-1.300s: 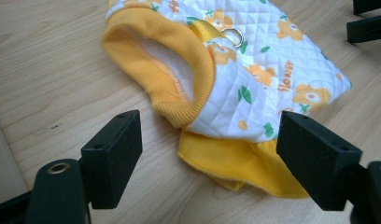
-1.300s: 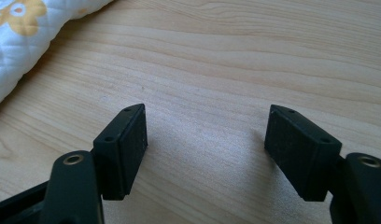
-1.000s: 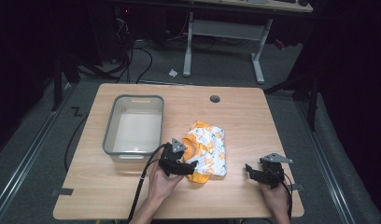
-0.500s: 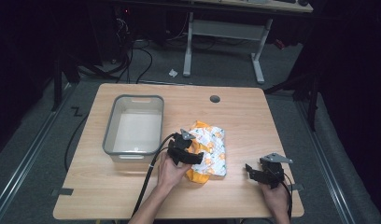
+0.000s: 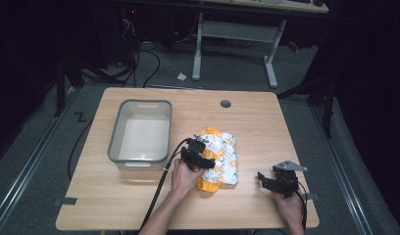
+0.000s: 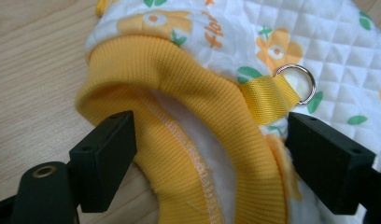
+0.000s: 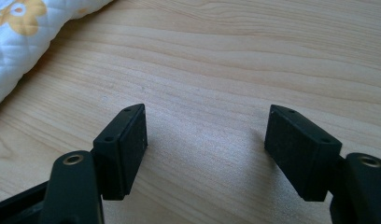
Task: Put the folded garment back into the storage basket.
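Observation:
A small quilted white garment [image 5: 225, 149] with orange flowers and a yellow ribbed collar [image 6: 188, 70] lies mid-table, right of the bin. A metal ring [image 6: 300, 77] on a yellow strap sits just behind the collar. My left gripper [image 5: 209, 161] rests on the garment's left edge. In the left gripper view, the left gripper [image 6: 209, 158] is open, its jaws have just been opening, and the collar lies between them with neither pad pressing on it. My right gripper [image 5: 262, 177] is open near the front right, over bare wood in the right gripper view [image 7: 207, 149].
A grey-rimmed plastic bin [image 5: 139, 104] stands to the left of the garment, nothing visible inside. The wooden table [image 5: 266, 127] has a round cable hole [image 5: 226, 104] at the back. A black cable trails from the left gripper off the front edge.
My left hand has slid away from me and to the right, onto the garment's collar. The right hand has stayed still.

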A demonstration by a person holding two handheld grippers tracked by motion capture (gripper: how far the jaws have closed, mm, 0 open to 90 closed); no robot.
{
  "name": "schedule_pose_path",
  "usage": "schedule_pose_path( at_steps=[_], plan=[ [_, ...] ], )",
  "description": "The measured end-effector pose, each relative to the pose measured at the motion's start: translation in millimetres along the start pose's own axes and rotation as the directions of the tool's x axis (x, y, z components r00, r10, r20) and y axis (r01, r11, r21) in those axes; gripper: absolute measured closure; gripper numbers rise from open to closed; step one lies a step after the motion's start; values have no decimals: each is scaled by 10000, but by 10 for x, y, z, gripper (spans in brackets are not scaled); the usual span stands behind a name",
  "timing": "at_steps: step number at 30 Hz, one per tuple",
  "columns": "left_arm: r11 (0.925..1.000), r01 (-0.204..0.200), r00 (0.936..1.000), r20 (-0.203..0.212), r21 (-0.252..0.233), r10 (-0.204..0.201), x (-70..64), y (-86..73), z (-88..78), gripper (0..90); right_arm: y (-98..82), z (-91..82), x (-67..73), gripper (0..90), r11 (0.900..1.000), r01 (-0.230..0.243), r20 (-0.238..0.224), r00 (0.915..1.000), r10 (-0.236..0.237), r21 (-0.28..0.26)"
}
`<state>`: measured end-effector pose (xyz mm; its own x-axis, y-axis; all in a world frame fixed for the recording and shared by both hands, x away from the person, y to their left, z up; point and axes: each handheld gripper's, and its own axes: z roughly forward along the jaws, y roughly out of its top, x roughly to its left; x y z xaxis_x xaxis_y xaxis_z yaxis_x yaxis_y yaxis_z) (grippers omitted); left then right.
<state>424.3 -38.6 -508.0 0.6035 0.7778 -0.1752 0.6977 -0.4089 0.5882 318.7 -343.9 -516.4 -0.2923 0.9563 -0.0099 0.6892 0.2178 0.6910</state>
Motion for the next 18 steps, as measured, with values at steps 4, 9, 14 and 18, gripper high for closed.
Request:
schedule_pose_path(
  at_steps=[4, 9, 14, 18],
  plan=[
    [9994, -342, 9987, -391, -33, 341, -39, -11, 29, 214, 0, 0, 0, 302, 10000, 1, 1, 10000, -1, 1],
    [9984, -557, 9967, -588, -84, 551, -76, -7, 40, 301, 0, 0, 0, 302, 10000, 7, 6, 10000, -7, -1],
    [9960, -888, 9957, -289, -119, 884, -145, 3, 25, 544, 0, 0, 0, 302, 10000, 8, 7, 10000, -8, -1],
    [9962, -861, 9962, 95, -149, 863, -150, 5, 25, 689, 0, 0, 0, 302, 10000, 9, 5, 10000, -9, -2]
  ],
)
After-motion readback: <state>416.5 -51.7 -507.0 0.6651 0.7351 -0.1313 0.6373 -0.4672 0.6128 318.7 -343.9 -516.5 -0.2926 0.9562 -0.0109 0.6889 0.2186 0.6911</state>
